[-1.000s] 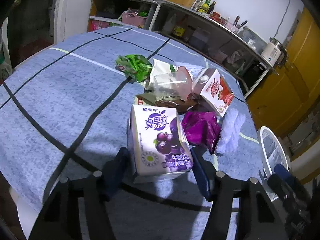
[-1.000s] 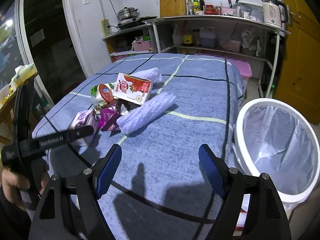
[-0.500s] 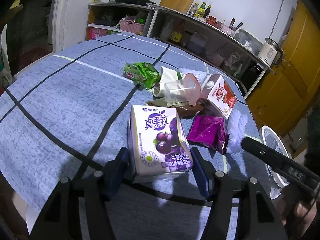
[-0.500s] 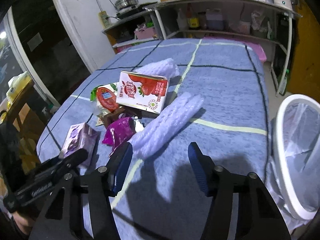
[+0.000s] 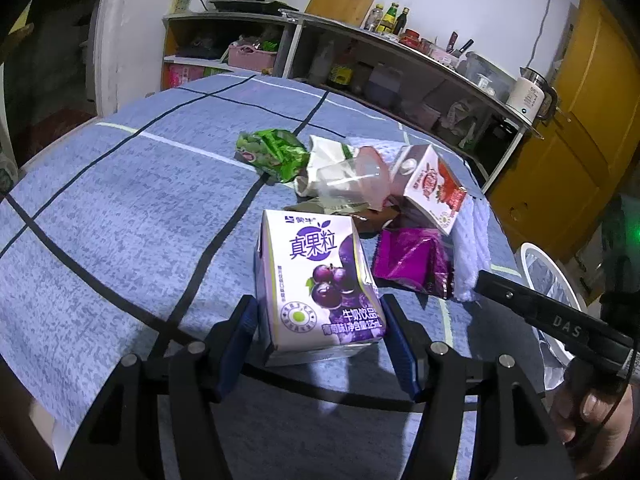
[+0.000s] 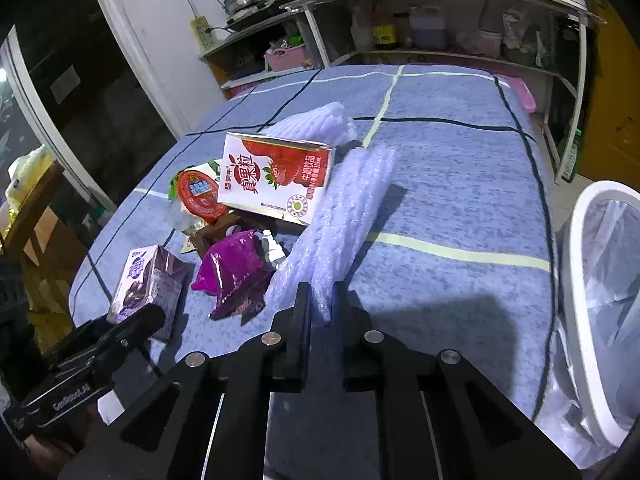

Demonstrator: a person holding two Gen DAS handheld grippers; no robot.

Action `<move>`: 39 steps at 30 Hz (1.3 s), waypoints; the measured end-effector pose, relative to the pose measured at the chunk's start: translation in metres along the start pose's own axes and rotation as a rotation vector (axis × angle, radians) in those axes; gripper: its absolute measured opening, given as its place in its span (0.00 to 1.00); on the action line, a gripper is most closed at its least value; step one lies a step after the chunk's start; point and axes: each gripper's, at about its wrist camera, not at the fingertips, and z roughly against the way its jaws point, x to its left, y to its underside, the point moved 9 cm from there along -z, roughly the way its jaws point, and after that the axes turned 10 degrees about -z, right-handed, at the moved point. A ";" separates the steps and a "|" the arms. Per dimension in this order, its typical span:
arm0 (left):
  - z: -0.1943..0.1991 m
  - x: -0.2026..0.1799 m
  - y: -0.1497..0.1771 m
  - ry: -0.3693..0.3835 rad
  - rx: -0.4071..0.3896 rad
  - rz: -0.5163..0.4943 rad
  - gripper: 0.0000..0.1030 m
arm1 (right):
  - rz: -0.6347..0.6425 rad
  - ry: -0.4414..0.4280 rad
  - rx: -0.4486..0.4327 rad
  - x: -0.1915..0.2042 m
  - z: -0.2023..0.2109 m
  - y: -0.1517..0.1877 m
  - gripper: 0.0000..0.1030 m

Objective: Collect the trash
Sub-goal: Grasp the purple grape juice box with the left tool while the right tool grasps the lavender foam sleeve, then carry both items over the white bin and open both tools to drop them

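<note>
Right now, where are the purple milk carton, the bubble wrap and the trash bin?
purple milk carton [image 5: 320,276]: left wrist view, printed front face.
bubble wrap [image 6: 344,216]: right wrist view, middle of the roll.
trash bin [image 6: 580,280]: right wrist view, white rim.

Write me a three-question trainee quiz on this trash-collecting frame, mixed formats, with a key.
1. True or false: the right gripper is shut on the bubble wrap.
2. What sits between the fingers of the left gripper? A) red strawberry carton B) purple drink carton C) green snack bag
3. Fill in: the white-rimmed bin stands off the table's ____ edge in the right wrist view.

Key: 1 true. 2 B; contact on both sides is unclear. 3 right.
</note>
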 end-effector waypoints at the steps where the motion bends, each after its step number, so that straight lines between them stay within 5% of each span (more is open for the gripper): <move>1: 0.002 -0.002 0.000 0.000 -0.003 -0.005 0.62 | -0.001 -0.001 -0.006 -0.002 0.004 0.001 0.10; 14: 0.018 -0.066 -0.017 0.075 -0.037 -0.134 0.62 | -0.079 0.026 -0.093 -0.045 0.067 0.014 0.10; 27: -0.002 -0.183 -0.042 0.263 -0.023 -0.334 0.62 | -0.194 0.169 -0.185 -0.135 0.128 0.017 0.10; 39: -0.036 -0.283 -0.040 0.414 0.041 -0.478 0.62 | -0.262 0.279 -0.159 -0.194 0.146 0.025 0.10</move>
